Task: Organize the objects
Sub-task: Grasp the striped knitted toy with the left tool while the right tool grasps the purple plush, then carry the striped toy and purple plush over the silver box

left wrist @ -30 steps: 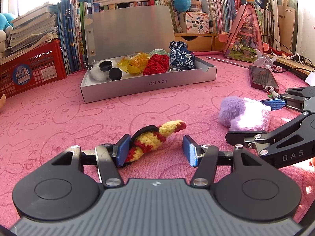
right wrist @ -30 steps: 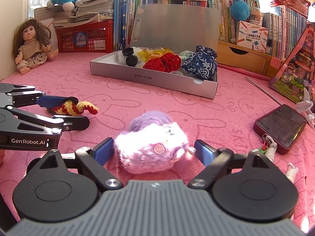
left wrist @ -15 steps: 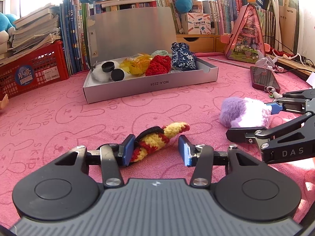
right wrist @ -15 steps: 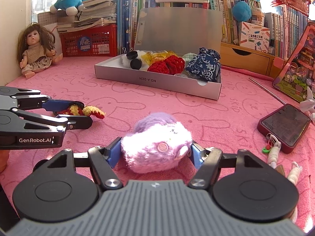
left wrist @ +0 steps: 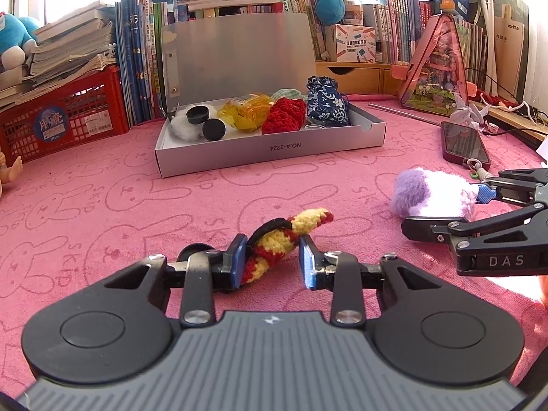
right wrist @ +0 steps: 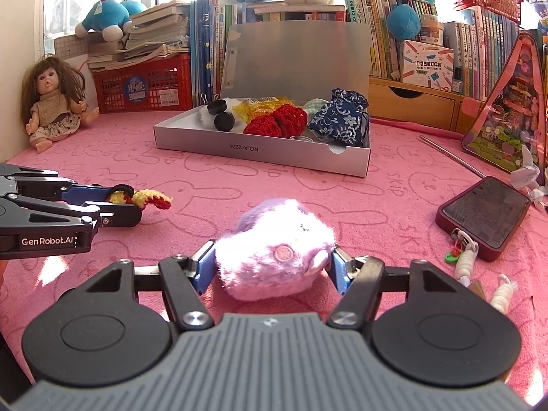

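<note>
Two soft toys lie on the pink desk (left wrist: 102, 178), short of the open grey box (left wrist: 270, 150) that already holds several small things and is, by judgement, where they belong. The larger, a fluffy purple plush (right wrist: 274, 260), sits between the fingers of the right gripper (right wrist: 272, 267), which are closing on its sides; the fur is bulky and springy, so the fingers may catch only fluff and let it slip out on the lift. The smaller, a yellow-and-red crocheted piece (left wrist: 274, 243), is clamped in the left gripper (left wrist: 272, 262), whose fingers are drawn together on its near end. Its far end droops free and could snag the front wall of the box. The two grippers work close together and could knock each other when carried toward the box.
</note>
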A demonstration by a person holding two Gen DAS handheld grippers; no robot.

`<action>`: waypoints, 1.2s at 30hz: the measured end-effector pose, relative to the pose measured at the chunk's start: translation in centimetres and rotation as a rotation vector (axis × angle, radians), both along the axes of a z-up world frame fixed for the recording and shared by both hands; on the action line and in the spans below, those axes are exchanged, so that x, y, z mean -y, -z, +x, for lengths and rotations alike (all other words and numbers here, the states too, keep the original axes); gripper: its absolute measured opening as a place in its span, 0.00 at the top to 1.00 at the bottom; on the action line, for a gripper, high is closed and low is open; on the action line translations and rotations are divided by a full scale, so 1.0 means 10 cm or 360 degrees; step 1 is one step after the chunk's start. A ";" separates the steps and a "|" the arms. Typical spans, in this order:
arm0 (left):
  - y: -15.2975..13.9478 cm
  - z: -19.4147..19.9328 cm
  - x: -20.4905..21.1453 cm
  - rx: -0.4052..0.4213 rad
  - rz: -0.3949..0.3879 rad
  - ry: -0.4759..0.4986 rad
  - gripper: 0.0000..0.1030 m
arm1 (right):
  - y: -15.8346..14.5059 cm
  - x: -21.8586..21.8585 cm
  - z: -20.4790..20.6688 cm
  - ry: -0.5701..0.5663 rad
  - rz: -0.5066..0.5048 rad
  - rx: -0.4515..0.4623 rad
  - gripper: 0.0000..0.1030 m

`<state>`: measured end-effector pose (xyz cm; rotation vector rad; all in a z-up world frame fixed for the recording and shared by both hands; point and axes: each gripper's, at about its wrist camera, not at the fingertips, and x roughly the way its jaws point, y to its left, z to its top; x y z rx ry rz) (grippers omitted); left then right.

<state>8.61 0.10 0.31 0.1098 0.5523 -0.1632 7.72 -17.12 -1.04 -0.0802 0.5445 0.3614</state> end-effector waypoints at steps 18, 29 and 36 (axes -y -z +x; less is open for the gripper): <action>-0.26 0.21 -0.05 0.0007 -0.0033 -0.0075 0.63 | -0.30 -0.14 0.19 0.0014 0.0020 0.0021 0.34; -0.44 0.45 -0.18 0.0031 -0.0100 -0.0139 0.63 | -0.38 -0.16 0.43 0.0139 -0.0008 0.0002 0.34; -0.48 0.64 -0.25 0.0010 -0.0145 -0.0198 0.63 | -0.43 -0.14 0.61 0.0247 -0.0014 -0.0012 0.34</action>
